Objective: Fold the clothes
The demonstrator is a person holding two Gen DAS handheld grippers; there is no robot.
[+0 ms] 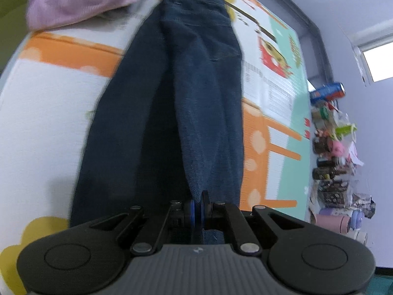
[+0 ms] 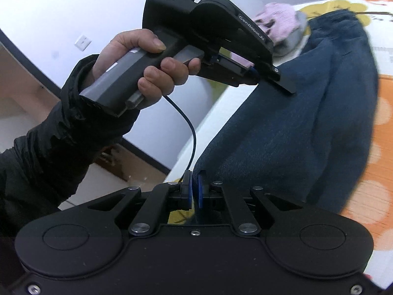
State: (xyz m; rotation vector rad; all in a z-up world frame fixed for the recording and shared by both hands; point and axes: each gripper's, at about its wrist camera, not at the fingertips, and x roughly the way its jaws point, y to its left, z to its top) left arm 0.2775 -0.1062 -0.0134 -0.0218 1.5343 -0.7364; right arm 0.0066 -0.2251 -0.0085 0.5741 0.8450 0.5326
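Note:
Dark blue jeans [image 1: 196, 93] lie lengthwise on a patterned mat, waistband at the far end. My left gripper [image 1: 198, 209] is shut on the near hem of a leg, the denim pinched between its blue pads. In the right wrist view my right gripper [image 2: 194, 191] is shut on the jeans [image 2: 307, 123] at another edge of the hem, which rises off the mat. The left gripper [image 2: 282, 78] shows there too, held by a hand [image 2: 147, 68] in a black sleeve, its fingers on the denim.
A pink knitted garment [image 1: 86, 0] lies at the far end of the mat [image 1: 44, 98], beside the waistband. Cans, bottles and packets [image 1: 334, 147] crowd the floor along the right wall. The mat's edge and a bare floor [image 2: 110, 184] lie to the left.

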